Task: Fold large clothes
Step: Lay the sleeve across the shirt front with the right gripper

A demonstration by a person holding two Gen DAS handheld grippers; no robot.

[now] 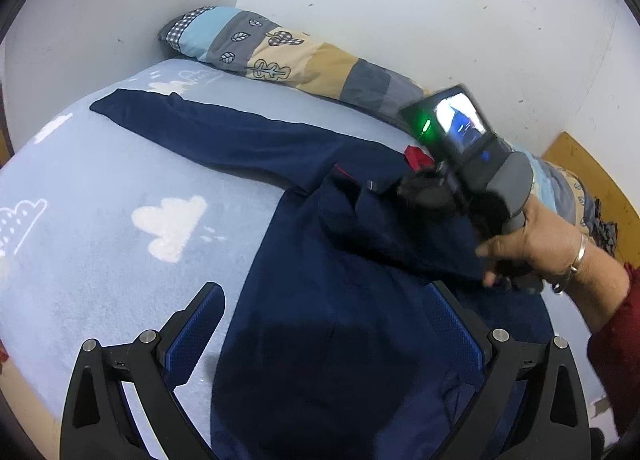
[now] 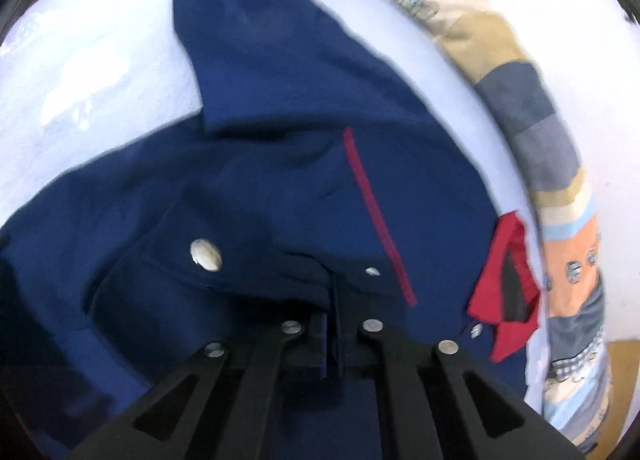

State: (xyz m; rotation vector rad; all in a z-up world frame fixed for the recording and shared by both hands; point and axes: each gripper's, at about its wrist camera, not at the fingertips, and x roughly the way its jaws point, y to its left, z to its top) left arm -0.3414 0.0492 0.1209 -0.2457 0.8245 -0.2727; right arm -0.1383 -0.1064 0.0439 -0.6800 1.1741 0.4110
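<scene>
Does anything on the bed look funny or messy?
A little. The navy jacket isn't flat: its left sleeve lies straight across the blue blanket, but fabric near the red collar is bunched up where the right gripper pinches it. Nothing looks torn or spilled.

Pale-blue bed [image 1: 100, 187] (cloud print) carries navy jacket [image 1: 320, 300], patchwork quilt [image 1: 304, 59].
</scene>
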